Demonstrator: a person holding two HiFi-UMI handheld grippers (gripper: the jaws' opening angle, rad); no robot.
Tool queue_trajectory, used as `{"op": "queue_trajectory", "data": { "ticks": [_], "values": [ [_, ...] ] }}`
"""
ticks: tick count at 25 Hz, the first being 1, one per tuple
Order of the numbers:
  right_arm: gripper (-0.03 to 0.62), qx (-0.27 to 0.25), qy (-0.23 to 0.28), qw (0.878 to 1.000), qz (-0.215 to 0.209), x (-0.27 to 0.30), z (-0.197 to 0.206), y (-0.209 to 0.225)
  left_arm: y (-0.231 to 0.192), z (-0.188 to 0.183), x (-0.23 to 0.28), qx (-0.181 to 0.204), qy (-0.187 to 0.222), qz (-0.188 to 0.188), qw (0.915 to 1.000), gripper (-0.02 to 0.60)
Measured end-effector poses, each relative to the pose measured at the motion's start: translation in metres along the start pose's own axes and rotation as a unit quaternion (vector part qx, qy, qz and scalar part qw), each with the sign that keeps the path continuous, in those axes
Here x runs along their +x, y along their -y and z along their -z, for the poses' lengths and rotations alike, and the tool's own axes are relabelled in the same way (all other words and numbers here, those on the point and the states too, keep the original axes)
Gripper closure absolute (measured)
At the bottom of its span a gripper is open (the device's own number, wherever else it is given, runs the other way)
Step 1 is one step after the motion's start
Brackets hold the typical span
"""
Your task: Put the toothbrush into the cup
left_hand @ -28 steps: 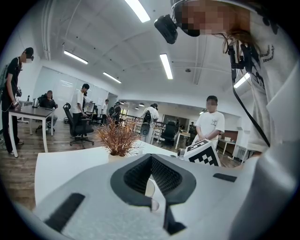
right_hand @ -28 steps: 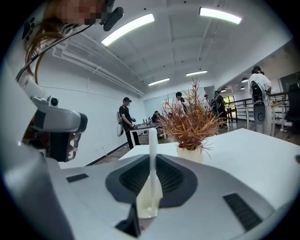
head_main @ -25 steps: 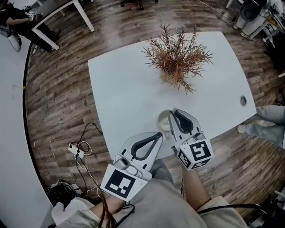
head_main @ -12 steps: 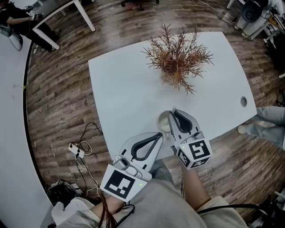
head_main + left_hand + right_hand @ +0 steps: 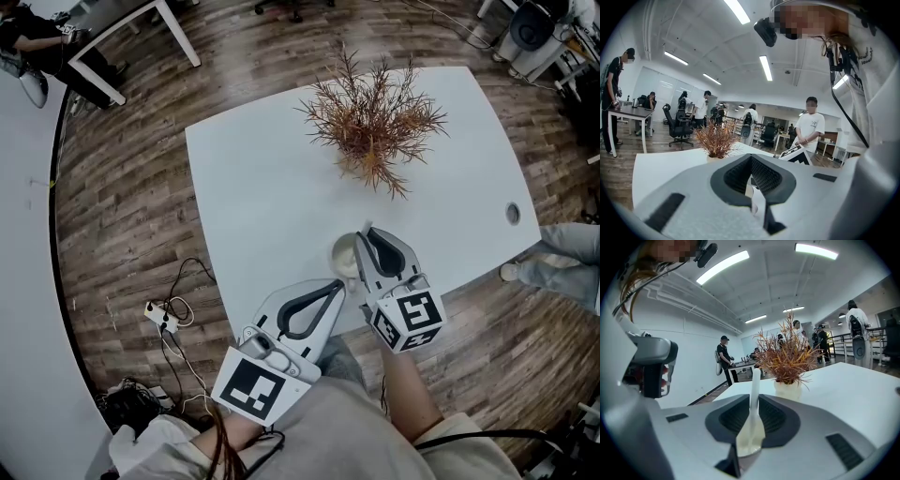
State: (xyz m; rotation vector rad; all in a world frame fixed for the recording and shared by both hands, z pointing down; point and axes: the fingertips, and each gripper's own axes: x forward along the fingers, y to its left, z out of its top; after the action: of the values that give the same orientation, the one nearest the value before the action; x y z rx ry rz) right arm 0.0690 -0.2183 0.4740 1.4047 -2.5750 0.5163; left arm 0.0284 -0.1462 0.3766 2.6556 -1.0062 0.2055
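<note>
Over the near edge of the table [image 5: 262, 187] | left gripper [image 5: 330, 284] is being held clenched on nothing, near the cup [image 5: 343, 253] | cup is being kept upright on the table | toothbrush [image 5: 753, 390] is being pinched by the right gripper [image 5: 368, 236], handle poking past the jaws, just beside the cup, not in it.
</note>
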Motion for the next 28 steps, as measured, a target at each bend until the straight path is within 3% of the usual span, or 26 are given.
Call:
{"op": "queue_trajectory", "data": {
  "ticks": [17,28],
  "values": [
    [0.539,0.009,0.016,1.000,0.025,-0.014,-0.007,0.012,0.006,-0.002,-0.001,-0.003,0.003,0.002,1.0000,0.574],
    [0.540,-0.010,0.057,0.998,0.019,-0.030,-0.047,-0.007,0.005,-0.005,-0.006,-0.002,0.006,0.002,1.0000,0.574]
  ]
}}
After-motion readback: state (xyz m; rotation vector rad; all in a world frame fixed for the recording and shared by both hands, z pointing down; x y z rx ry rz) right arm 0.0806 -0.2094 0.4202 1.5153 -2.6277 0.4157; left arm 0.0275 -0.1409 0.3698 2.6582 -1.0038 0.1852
